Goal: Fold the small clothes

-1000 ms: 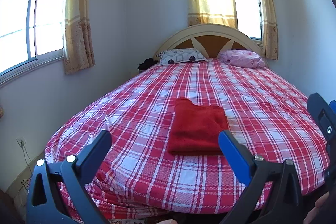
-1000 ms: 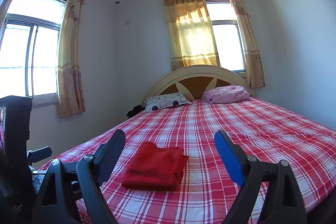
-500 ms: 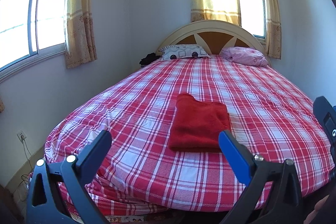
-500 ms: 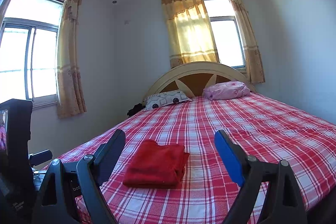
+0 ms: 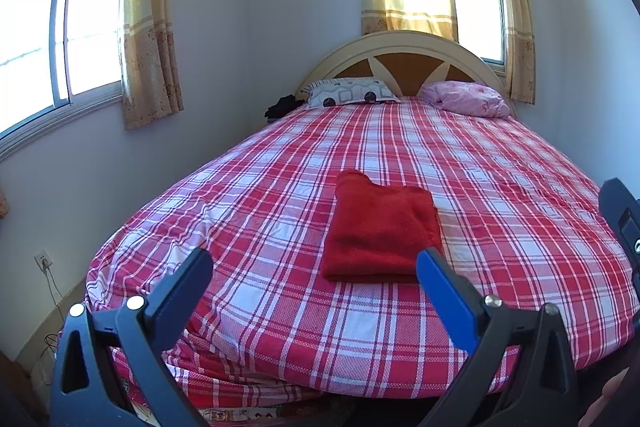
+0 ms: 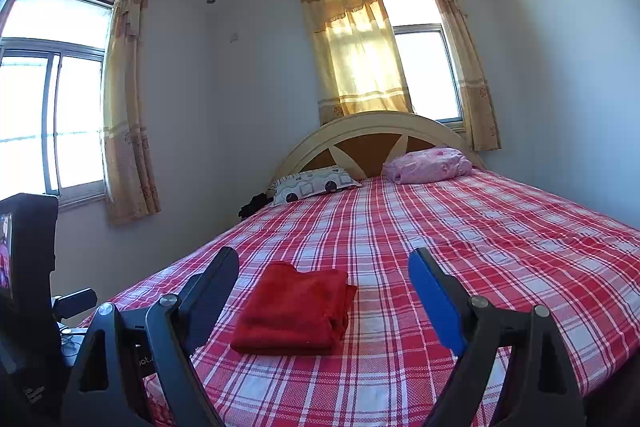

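A red garment (image 5: 380, 227) lies folded into a neat rectangle on the red-and-white plaid bed (image 5: 500, 187), near its foot. It also shows in the right wrist view (image 6: 294, 309). My left gripper (image 5: 314, 267) is open and empty, held back from the foot of the bed, with the garment ahead and slightly right. My right gripper (image 6: 324, 267) is open and empty, also short of the garment. The left gripper's body shows at the left edge of the right wrist view (image 6: 28, 287).
A patterned pillow (image 5: 350, 95) and a pink pillow (image 5: 466, 97) lie at the headboard (image 5: 400, 55). A dark bundle (image 5: 282, 105) sits at the bed's far left corner. Walls with curtained windows stand left and behind. A wall socket (image 5: 43, 261) with a cord is low left.
Both grippers have drawn back and tilted slightly, so the bed and garment sit a little lower and farther in view. The garment has not moved. Both grippers stay open.
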### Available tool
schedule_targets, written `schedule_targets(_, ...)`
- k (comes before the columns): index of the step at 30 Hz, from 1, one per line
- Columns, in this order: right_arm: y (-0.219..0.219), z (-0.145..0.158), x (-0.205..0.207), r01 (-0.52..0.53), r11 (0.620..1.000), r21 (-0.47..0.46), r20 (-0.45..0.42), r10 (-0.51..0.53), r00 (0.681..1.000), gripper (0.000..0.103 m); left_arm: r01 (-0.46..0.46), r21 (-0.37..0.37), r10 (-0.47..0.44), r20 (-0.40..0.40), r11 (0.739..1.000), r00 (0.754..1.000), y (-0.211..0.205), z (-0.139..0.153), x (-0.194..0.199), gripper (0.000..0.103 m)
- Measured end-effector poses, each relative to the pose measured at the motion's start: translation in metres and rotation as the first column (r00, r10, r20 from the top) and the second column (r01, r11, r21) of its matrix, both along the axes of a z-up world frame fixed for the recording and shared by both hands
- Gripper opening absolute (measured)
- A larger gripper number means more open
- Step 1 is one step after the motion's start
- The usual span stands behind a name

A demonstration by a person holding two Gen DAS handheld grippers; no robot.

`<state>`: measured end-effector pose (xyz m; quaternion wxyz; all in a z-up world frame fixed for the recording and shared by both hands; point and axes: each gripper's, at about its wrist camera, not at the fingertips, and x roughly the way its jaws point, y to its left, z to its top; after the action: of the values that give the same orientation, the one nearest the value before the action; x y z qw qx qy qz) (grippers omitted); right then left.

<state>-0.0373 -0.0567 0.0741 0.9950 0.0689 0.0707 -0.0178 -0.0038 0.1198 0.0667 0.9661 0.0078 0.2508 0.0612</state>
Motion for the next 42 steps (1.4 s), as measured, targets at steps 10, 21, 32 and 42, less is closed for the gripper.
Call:
schedule_targets(10,-0.0006,-0.0028,0.0026,-0.001,1.000,0.006,-0.016,0.001,1.000,0.087,0.005,0.002,-0.005,-0.011,1.000,1.000,-0.0019,-0.0021,0.0008,0.103)
schedule_targets(21,-0.0010,-0.0057,0.0053,0.002,1.000,0.007,-0.025,-0.002,1.000,0.087,0.007,0.000,-0.007,-0.023,1.000,1.000,-0.0022,-0.0050,0.0009,0.103)
schedule_targets(32,-0.0006,-0.0066,0.0067,0.000,1.000,0.006,-0.032,0.000,0.999,0.087,0.010,-0.005,-0.010,-0.026,1.000,1.000,-0.0008,-0.0059,0.0026,0.103)
schedule_targets(42,-0.0015,-0.0077,0.0082,-0.005,1.000,0.004,-0.041,0.005,0.999,0.087,0.012,-0.006,-0.012,-0.006,1.000,1.000,-0.0016,-0.0047,0.0013,0.103)
